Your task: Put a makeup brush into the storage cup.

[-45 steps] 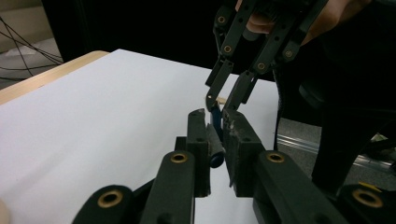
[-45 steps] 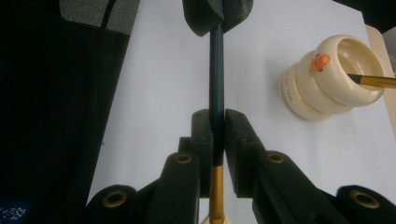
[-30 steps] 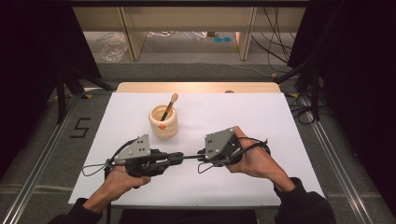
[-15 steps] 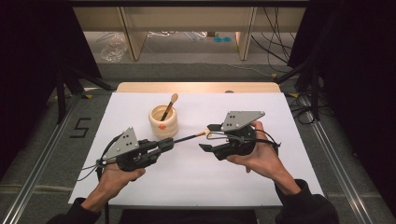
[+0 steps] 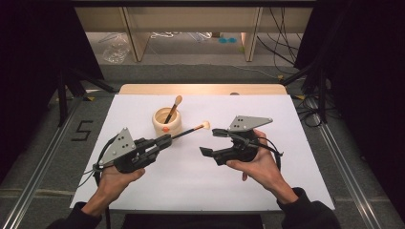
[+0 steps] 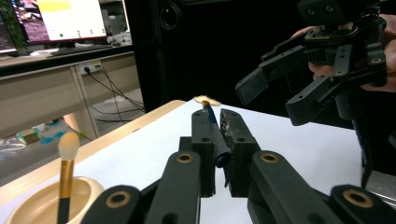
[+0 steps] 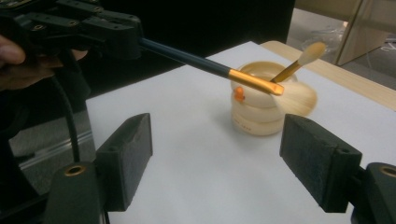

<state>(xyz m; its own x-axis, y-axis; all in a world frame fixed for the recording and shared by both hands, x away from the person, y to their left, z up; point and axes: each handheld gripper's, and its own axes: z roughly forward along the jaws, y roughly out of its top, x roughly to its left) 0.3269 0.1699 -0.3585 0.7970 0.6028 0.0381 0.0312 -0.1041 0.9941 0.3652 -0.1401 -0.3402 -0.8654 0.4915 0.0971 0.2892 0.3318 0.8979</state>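
Observation:
My left gripper [image 5: 167, 138] is shut on the dark handle of a makeup brush [image 5: 193, 129], whose pale bristles point right and up above the white sheet. In the left gripper view the handle [image 6: 212, 128] lies pinched between the two jaws. A cream cup [image 5: 167, 123] behind it holds a second brush [image 5: 173, 109] upright. My right gripper [image 5: 209, 141] faces the bristles from the right; its jaws have just been opening and have nothing between them. The right gripper view has the held brush [image 7: 210, 67] crossing in front of the cup [image 7: 254, 116], beyond the wide-apart pads [image 7: 128, 154].
The white sheet [image 5: 286, 181] covers the table, with a wooden board edge [image 5: 200, 89] at the back. Metal rails [image 5: 344, 162] run along both sides. A "5" mark [image 5: 82, 130] lies left of the sheet. Shelving legs and cables stand beyond the table.
The right gripper has let go of the brush, spread its jaws and drawn back to the right. The left gripper keeps the brush and has tilted it upward.

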